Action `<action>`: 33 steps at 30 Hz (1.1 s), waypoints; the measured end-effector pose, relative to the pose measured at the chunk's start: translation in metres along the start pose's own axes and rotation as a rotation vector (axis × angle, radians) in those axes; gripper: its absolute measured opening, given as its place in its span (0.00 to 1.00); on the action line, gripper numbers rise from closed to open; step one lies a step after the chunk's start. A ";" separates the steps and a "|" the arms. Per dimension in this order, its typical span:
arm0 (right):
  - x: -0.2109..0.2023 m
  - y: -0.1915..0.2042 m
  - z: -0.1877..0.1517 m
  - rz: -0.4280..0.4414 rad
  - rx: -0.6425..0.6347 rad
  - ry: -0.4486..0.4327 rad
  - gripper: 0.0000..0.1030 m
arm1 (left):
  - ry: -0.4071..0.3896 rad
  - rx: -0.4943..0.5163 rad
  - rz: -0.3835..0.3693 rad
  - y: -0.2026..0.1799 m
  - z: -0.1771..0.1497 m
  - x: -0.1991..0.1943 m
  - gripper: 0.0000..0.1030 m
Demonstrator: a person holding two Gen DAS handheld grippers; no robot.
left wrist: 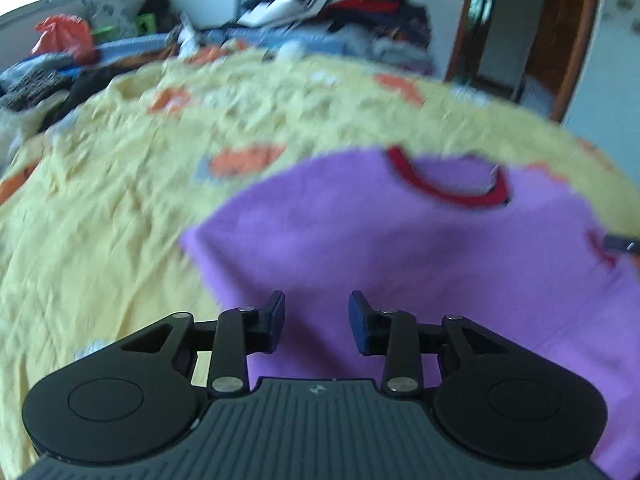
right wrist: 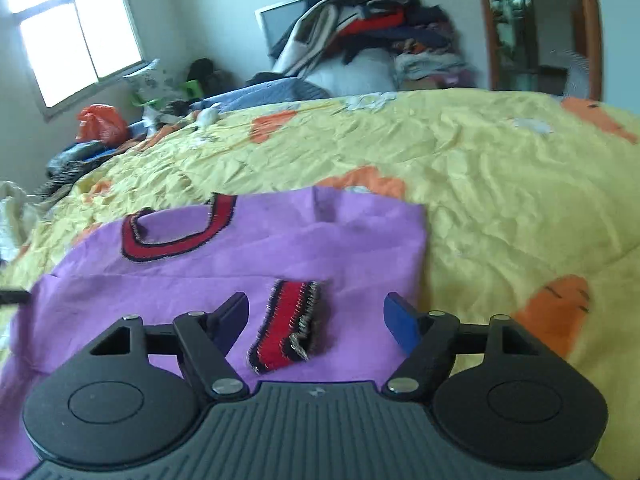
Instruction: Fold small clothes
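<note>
A small purple shirt (left wrist: pixel 400 248) with a red and black collar (left wrist: pixel 448 188) lies flat on a yellow bed cover (left wrist: pixel 120 208). My left gripper (left wrist: pixel 317 318) is open and empty, just above the shirt's near left part. In the right wrist view the shirt (right wrist: pixel 240 256) shows its collar (right wrist: pixel 172 236) and a sleeve folded inward, with a red and black cuff (right wrist: pixel 286 326) on top. My right gripper (right wrist: pixel 316 320) is open, its fingers either side of that cuff, holding nothing. The other gripper's tip (left wrist: pixel 620 242) shows at the shirt's right edge.
The yellow cover (right wrist: pixel 500 184) with orange patches spreads to the right and far side. A heap of clothes (right wrist: pixel 368 28) is piled at the back of the bed. An orange bag (right wrist: pixel 100 122) and dark clothes lie at the far left. A wooden door frame (right wrist: pixel 592 28) stands at the right.
</note>
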State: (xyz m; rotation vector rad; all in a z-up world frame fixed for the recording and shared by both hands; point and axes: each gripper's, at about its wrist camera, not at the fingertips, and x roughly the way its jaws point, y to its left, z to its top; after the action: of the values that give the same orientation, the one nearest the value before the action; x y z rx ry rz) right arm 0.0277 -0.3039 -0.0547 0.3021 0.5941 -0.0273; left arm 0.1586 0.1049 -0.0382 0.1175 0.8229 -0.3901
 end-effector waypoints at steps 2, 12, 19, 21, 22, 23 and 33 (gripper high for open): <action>0.019 0.010 -0.002 -0.005 -0.078 0.055 0.64 | -0.003 -0.004 0.013 0.012 -0.012 0.001 0.38; 0.007 0.045 0.013 -0.037 -0.279 -0.027 0.04 | -0.136 -0.277 -0.003 0.074 0.015 -0.068 0.64; 0.009 0.028 0.025 -0.101 -0.235 -0.018 0.04 | -0.080 0.012 0.196 0.010 0.014 -0.031 0.63; 0.014 0.019 0.020 -0.116 -0.217 0.009 0.05 | -0.041 0.116 0.301 0.001 0.006 -0.012 0.63; 0.021 0.016 0.016 -0.124 -0.214 0.042 0.06 | -0.025 0.155 0.327 0.001 0.001 -0.003 0.63; 0.029 0.015 0.013 -0.132 -0.218 0.074 0.10 | -0.006 0.194 0.366 -0.001 -0.002 0.005 0.63; 0.020 0.042 -0.009 -0.153 -0.347 0.067 0.22 | 0.042 0.080 0.488 0.044 -0.009 0.005 0.75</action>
State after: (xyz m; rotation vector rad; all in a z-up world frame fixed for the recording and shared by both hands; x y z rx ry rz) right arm 0.0444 -0.2601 -0.0614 -0.0799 0.6751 -0.0610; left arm 0.1725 0.1463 -0.0500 0.3932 0.7902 0.0399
